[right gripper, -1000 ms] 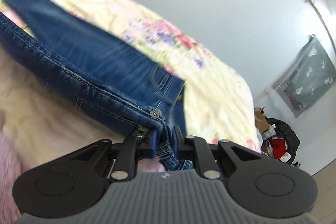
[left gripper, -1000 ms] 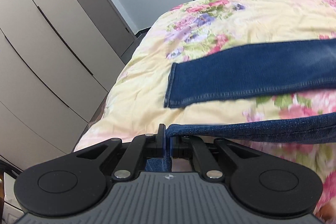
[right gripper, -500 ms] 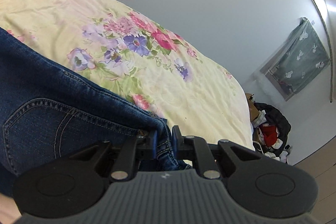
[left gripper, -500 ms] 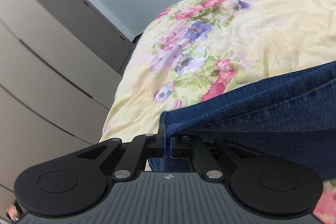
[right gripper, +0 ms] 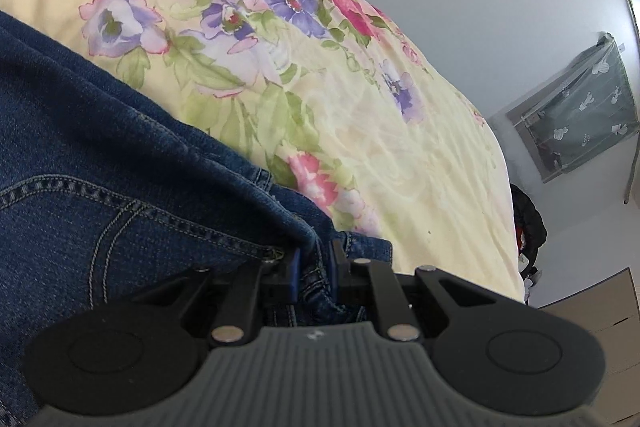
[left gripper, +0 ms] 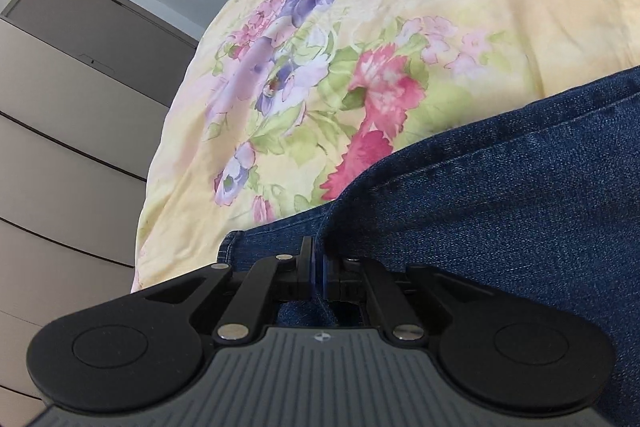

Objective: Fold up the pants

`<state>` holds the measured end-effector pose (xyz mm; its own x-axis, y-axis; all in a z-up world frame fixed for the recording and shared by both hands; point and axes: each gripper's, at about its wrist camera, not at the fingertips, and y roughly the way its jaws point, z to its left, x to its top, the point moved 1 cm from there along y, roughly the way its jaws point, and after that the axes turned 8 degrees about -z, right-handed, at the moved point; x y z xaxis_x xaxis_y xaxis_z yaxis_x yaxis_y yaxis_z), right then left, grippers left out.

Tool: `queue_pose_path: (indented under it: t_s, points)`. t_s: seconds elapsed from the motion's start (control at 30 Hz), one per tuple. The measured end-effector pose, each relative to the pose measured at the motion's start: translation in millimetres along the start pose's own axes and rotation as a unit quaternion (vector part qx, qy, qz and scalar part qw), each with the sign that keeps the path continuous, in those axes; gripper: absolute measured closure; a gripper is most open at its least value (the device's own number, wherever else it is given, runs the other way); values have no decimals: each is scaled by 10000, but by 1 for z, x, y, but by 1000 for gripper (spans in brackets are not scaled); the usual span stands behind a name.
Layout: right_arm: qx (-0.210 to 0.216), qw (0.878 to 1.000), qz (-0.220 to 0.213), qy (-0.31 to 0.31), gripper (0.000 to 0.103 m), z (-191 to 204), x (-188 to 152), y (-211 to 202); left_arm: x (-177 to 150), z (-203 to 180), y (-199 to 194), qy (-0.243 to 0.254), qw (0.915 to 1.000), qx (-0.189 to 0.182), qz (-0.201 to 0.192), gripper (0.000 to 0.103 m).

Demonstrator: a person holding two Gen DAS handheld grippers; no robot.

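Note:
Dark blue jeans [left gripper: 500,195] lie on a bed with a yellow floral cover [left gripper: 400,47]. My left gripper [left gripper: 318,259] is shut on the hem end of a leg, low over a second denim layer that shows just to its left. In the right wrist view the jeans [right gripper: 80,147] show a back pocket seam. My right gripper [right gripper: 314,259] is shut on the waistband corner, low over the bed cover [right gripper: 340,107]. Most of the jeans lies out of view.
Beige wardrobe doors [left gripper: 60,147] stand left of the bed. On the right are a grey wall, a patterned curtain [right gripper: 580,107], a dark pile of clothes [right gripper: 528,235] on the floor and a cardboard box [right gripper: 608,307].
Both grippers have carried the held denim edge forward over the far leg and lowered it close to the bed. The jeans now lie doubled, one leg upon the other.

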<state>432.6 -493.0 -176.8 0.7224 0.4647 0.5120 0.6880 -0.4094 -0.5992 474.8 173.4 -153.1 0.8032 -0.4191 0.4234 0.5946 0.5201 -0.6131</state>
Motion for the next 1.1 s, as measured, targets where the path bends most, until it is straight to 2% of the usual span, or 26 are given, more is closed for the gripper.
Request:
queue_pose_path:
  t_s: [0.1,0.17,0.23,0.3,0.4,0.5,0.57,0.63,0.7,0.77,0.87,0.93,0.97,1.0,1.1]
  points:
    - [-172,9996,-205,-95,96,-2,0,-12,-1,14,-8,-337,9993,-47,-166,100]
    - [-402,9977,-530,-116,96,-6,4,-27,2,24,-15,-483,9984,-30,-288,100]
    - [-532,9957,-764,-9,96,-12,11,-35,6,32,-13,-610,9978,-19,-248,100]
    - [-497,9964,-675,89,97,-14,20,-30,7,35,-9,-771,9969,-93,-119,100]
    - [-434,9987,-257,-115,97,0,22,-9,7,31,-5,-813,9963,-162,-239,96]
    - [-487,9980,-75,-389,96,15,16,4,5,38,-2,-850,9957,-229,-292,79]
    - [-570,9977,-27,-374,92,17,17,6,3,46,0,-712,9968,-148,-333,47]
    - [-681,9971,-14,-355,77,16,17,5,0,58,-2,-647,9969,-164,-426,32]
    - [-823,9961,19,-322,63,11,14,2,-2,73,-6,-733,9957,-301,-476,26]
    - [-946,9953,91,-161,57,3,11,-2,-3,87,-9,-853,9945,-383,-468,20]
    - [-1094,9938,141,160,52,-10,5,-13,-2,106,-8,-933,9952,-28,-290,20]
    - [-1121,9933,152,238,51,-14,0,-22,-2,120,-8,-982,9939,478,-181,26]
    - [-1132,9932,151,247,51,-14,-2,-27,-4,128,-10,-1180,9912,578,-153,29]
    - [-1137,9931,115,261,51,-14,-3,-32,-8,136,-12,-1443,9882,496,-131,30]
    - [-1154,9923,-83,435,51,-15,-4,-54,-30,158,-24,-2385,9706,-278,-159,30]
